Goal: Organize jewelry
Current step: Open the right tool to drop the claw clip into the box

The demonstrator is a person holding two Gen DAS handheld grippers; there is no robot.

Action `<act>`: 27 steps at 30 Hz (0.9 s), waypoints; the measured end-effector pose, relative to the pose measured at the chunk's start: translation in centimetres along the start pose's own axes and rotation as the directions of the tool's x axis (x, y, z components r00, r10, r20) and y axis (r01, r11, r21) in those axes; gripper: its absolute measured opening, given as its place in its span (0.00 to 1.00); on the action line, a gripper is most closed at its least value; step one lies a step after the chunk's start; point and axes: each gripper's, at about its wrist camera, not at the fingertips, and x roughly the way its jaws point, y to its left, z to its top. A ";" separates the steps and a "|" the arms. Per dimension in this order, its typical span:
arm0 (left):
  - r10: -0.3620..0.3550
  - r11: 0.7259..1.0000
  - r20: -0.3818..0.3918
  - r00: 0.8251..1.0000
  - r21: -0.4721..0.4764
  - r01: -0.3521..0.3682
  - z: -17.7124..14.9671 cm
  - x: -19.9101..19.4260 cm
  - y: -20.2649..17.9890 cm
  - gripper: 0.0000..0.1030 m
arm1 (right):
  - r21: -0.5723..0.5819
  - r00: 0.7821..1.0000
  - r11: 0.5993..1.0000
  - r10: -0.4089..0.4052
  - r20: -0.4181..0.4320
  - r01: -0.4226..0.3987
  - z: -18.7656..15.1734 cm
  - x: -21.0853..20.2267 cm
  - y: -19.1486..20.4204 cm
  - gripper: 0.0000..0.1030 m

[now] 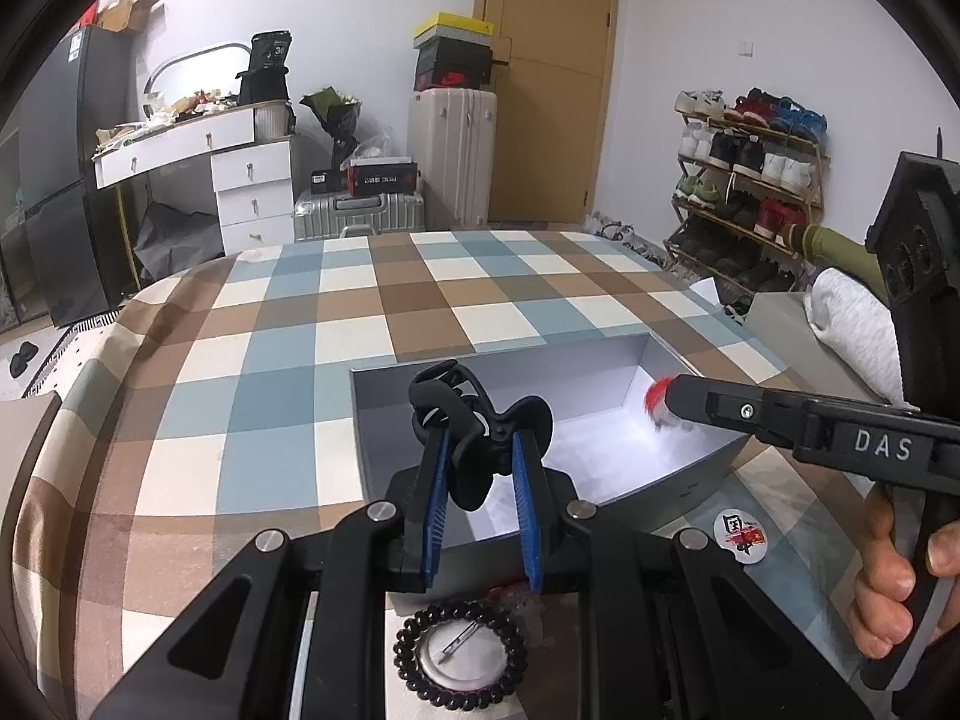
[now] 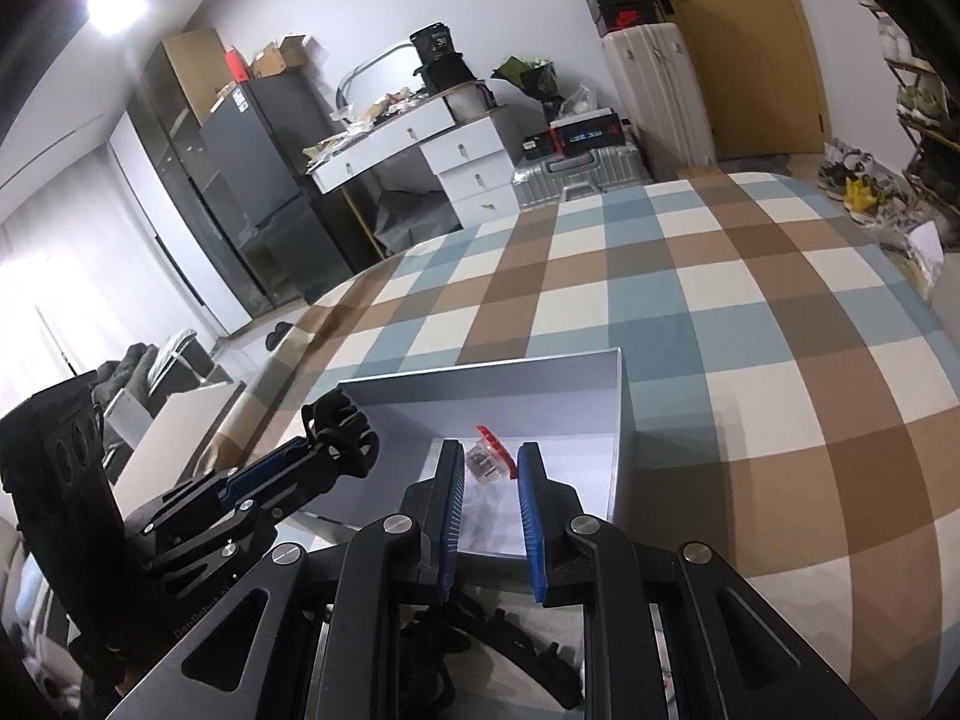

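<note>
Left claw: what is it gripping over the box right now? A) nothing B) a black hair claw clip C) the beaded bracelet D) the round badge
B: the left claw is shut on a black hair claw clip, held above the open grey box.

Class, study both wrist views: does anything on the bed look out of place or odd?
Nothing looks spilled or damaged. The left gripper holds a black hair claw over the grey box. A round pin badge and a black bead bracelet lie outside the box.
</note>
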 end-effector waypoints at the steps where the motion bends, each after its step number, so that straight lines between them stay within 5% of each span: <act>1: 0.002 1.000 0.000 1.000 0.005 -0.002 0.1 0.0 -0.1 0.15 | -0.001 1.000 1.000 0.000 -0.002 0.000 0.0 0.0 0.0 0.18; 13: -0.016 0.999 -0.003 1.000 0.034 0.016 0.3 -0.8 -1.2 0.15 | -0.031 0.999 0.999 -0.027 0.020 0.028 -0.3 -1.0 0.5 0.24; 16: -0.024 0.999 0.006 1.000 0.030 0.024 0.3 -2.0 -1.2 0.37 | -0.052 0.998 0.998 -0.044 0.046 0.046 -0.5 -2.4 0.8 0.42; 18: -0.037 0.999 0.022 0.999 0.005 0.037 0.2 -3.0 -0.9 0.62 | -0.071 0.996 0.995 -0.066 0.064 0.071 -0.8 -3.3 1.0 0.70; 21: -0.045 0.998 0.027 0.999 -0.033 0.045 0.0 -4.5 -0.3 0.83 | -0.096 0.992 0.990 -0.095 0.083 0.103 -1.6 -4.8 1.3 0.98; 27: 0.002 0.998 0.056 0.998 -0.058 0.002 -1.1 -5.9 0.4 0.99 | -0.136 0.988 0.980 -0.135 0.076 0.144 -3.2 -6.4 1.2 1.00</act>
